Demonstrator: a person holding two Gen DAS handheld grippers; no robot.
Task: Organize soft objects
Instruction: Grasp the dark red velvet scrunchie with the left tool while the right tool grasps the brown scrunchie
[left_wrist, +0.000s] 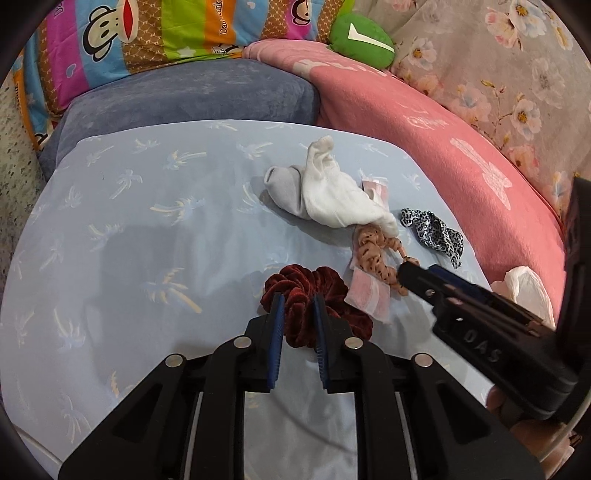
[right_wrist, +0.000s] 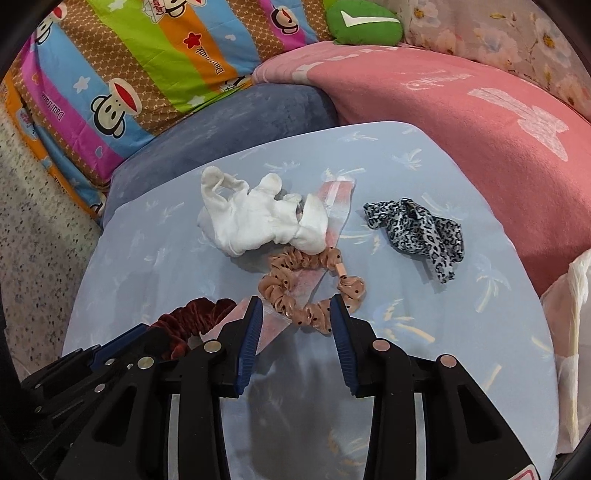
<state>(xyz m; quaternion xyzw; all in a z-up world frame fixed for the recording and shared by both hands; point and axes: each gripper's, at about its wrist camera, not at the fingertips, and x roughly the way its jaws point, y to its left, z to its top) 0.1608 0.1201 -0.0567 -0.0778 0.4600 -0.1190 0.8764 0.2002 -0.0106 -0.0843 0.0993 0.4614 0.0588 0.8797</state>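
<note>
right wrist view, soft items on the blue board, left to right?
dark red velvet scrunchie → white sock → tan dotted scrunchie → leopard-print scrunchie

left hand-held gripper (left_wrist: 298, 312) pinching maroon scrunchie (left_wrist: 314, 302), pale-blue mat (left_wrist: 147, 221)

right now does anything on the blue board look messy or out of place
Yes: the white socks lie crumpled in a heap over a pink strip, and the tan dotted scrunchie lies across that strip too. The leopard scrunchie lies apart, twisted.
</note>
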